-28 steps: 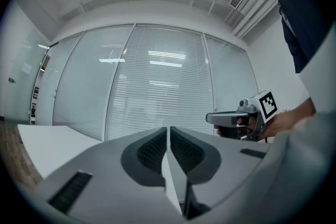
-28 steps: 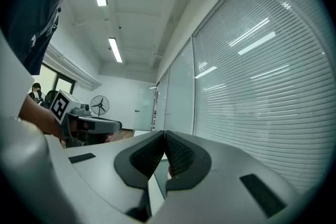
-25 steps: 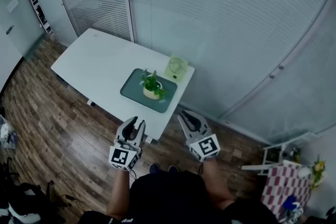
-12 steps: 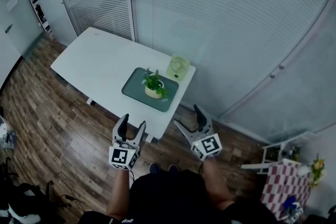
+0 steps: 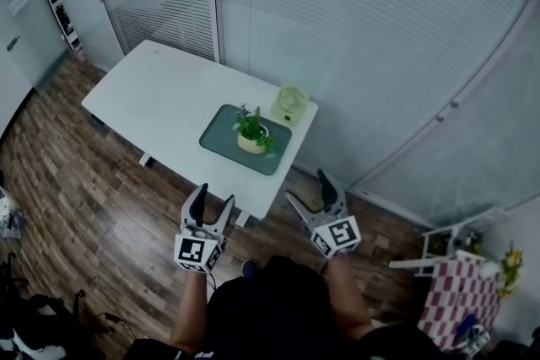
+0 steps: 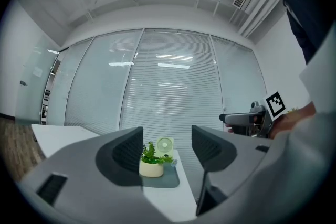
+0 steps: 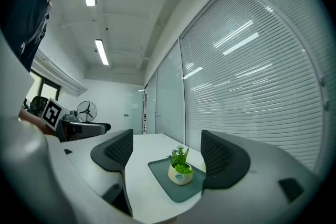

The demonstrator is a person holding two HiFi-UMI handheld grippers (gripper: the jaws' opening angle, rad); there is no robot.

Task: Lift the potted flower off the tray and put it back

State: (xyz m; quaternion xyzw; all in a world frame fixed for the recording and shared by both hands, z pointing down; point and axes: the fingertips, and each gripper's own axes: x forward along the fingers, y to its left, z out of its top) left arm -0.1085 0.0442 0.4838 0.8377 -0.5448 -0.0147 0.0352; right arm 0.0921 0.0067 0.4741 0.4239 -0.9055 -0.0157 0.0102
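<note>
Potted flower stands upright on the tray, nothing touching it, toward the tray's far side.

Room: wood-plank floor; glass wall with horizontal blinds runs behind the table.

Tabletop: white, rectangular. Its left half is bare; all the things sit at the right end.

Tray: dark grey-green, rectangular, rounded corners, low rim. Lies flat near the tabletop's right edge.

Fan: small, pale green, stands on the tabletop just beyond the tray's far corner, close behind the plant.

Plant detail: short round cream-white pot, wider than tall. Green leafy stems rise upright from the middle, and a clump of leaves spills over the rim on one side. The right gripper view shows a small coloured mark on the pot's side, too small to read.

Left gripper: held off the near edge of the tabletop, well apart from the tray. Fingers spread wide with nothing between them; the plant shows through the gap, far off.

Right gripper: off the tabletop's near right corner, also well apart from the tray. Fingers spread wide, holding nothing.
</note>
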